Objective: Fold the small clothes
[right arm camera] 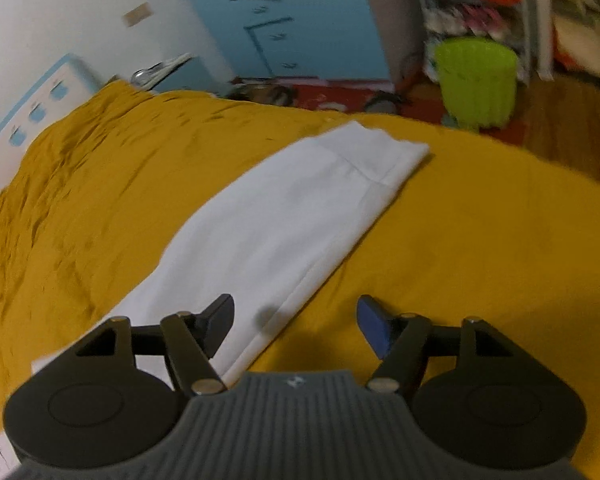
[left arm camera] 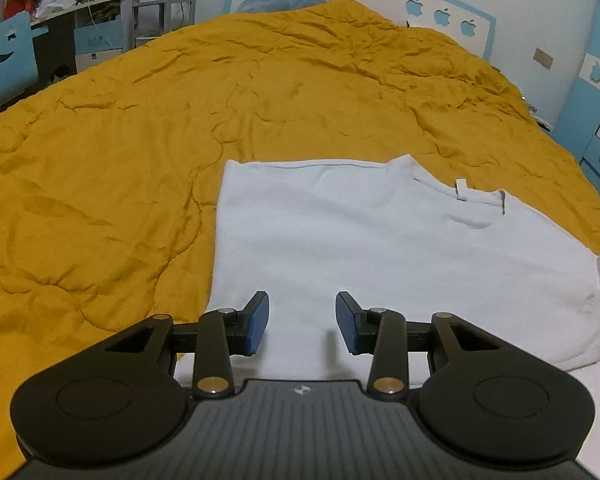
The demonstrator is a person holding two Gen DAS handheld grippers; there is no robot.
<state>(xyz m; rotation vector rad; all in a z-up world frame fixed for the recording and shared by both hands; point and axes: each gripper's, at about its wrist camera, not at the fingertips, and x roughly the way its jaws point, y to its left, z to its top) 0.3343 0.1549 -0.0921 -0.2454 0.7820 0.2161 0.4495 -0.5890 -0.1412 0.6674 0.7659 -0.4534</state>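
Observation:
A pale blue-white T-shirt (left arm camera: 360, 240) lies flat on the mustard quilt (left arm camera: 120, 160), folded lengthwise, its collar and tag toward the right. My left gripper (left arm camera: 302, 322) hovers over the shirt's near part, open, with nothing between its blue pads. In the right wrist view the same shirt (right arm camera: 284, 216) stretches away as a long folded band. My right gripper (right arm camera: 296, 328) is open wide above the shirt's near right edge, one finger over the cloth and the other over the quilt (right arm camera: 480, 248), nothing held.
A blue and white headboard (left arm camera: 440, 4) runs along the far side. A desk with clutter (left arm camera: 60, 12) stands at the left. Beyond the bed's edge are a green basket (right arm camera: 476, 80), a red rug and shelves.

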